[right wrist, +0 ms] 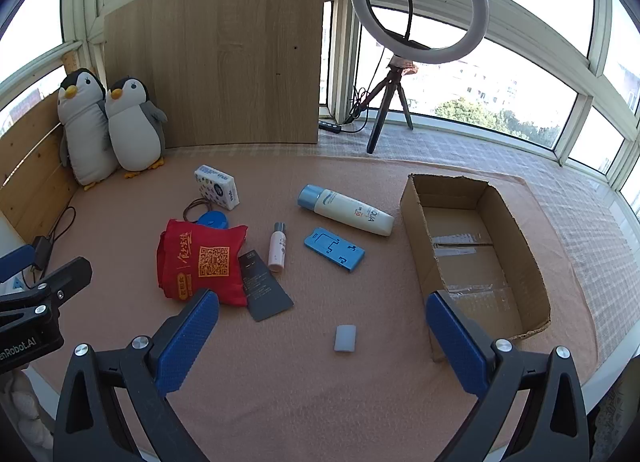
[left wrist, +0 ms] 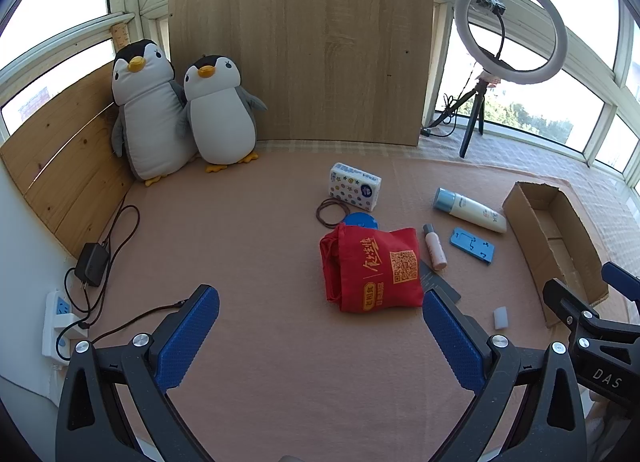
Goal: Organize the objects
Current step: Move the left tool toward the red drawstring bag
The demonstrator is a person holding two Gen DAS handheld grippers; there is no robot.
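Observation:
An empty cardboard box lies open at the right, also in the left wrist view. On the pink cloth lie a red bag, a dark sachet, a small pink bottle, a blue phone stand, a white sunscreen tube, a tissue pack, a blue disc, a hair tie and a small white cap. My right gripper is open and empty above the cap. My left gripper is open and empty, just in front of the red bag.
Two penguin plush toys lean against wooden boards at the back left. A power strip with charger and cables sits at the left edge. A ring light on a tripod stands at the back by the windows.

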